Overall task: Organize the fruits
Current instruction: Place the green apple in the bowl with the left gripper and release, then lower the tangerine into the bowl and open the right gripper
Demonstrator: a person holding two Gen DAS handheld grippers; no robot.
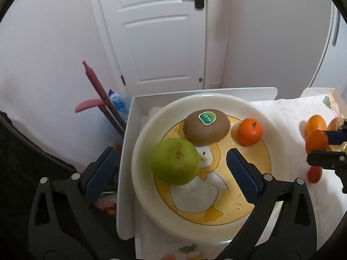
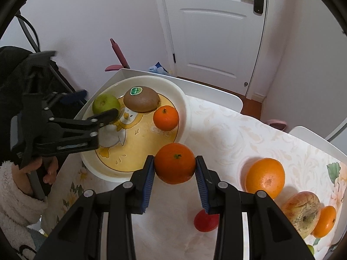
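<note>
A cream plate (image 1: 138, 151) with a duck picture holds a green pear (image 1: 175, 161), a brown kiwi (image 1: 206, 127) with a green sticker and a small orange (image 1: 249, 131). My left gripper (image 1: 171, 171) is open over the plate, its fingers either side of the pear and apart from it. My right gripper (image 2: 175, 173) is shut on an orange mandarin (image 2: 174, 163), held above the cloth just right of the plate (image 2: 184, 106). In the left wrist view this mandarin (image 1: 316, 141) shows at the far right.
On the floral tablecloth (image 2: 227, 134) to the right lie a large orange (image 2: 265, 177), a mottled apple (image 2: 302, 212), a small orange (image 2: 325, 222) and a red fruit (image 2: 202, 222). White table edges (image 1: 124, 173) surround the plate. A door and walls stand behind.
</note>
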